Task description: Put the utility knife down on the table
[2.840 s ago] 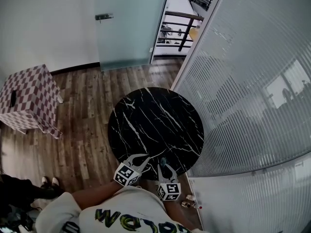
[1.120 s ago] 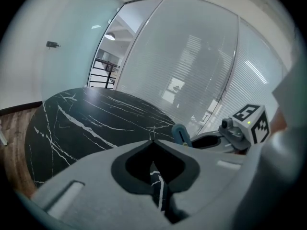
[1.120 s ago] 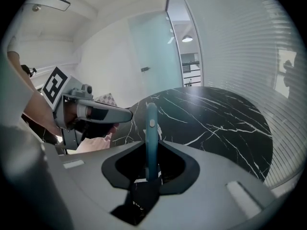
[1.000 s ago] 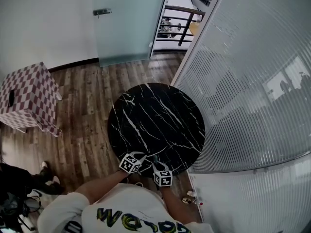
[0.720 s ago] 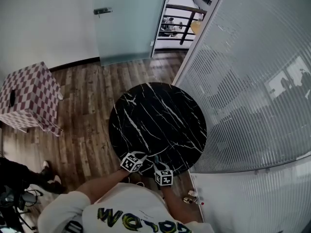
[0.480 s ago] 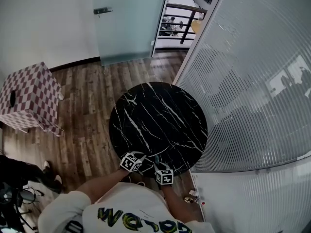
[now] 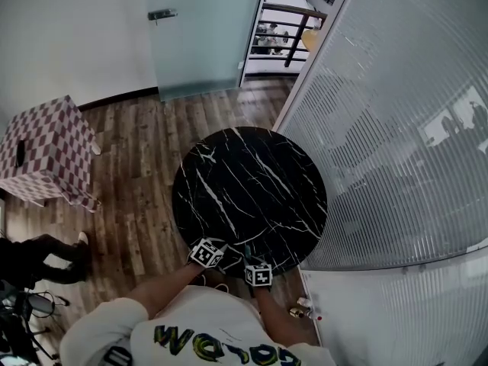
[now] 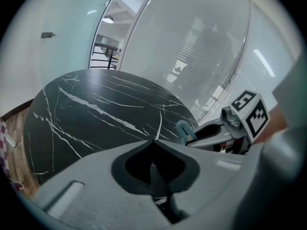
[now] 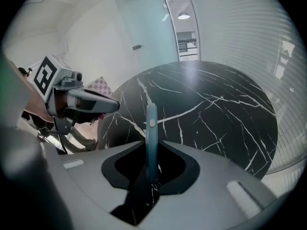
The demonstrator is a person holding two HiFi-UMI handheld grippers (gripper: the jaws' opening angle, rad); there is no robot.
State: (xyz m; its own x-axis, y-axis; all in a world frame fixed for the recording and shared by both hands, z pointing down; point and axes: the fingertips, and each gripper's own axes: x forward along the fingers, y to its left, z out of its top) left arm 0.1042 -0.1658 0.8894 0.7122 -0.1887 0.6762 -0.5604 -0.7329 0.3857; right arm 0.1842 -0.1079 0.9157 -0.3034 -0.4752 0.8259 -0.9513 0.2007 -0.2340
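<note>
knife (image 9: 150, 121) pinched lengthwise in right tongs (image 9: 152, 145), angled down over desk (image 9: 216, 109) for laying flat; left tongs (image 8: 154, 142) shut, empty.

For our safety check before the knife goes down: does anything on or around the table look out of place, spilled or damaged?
Nothing stands out. The table looks whole and dry. The knife is gripped in the right claw, pointing out over it; the left claw is shut and empty.
</note>
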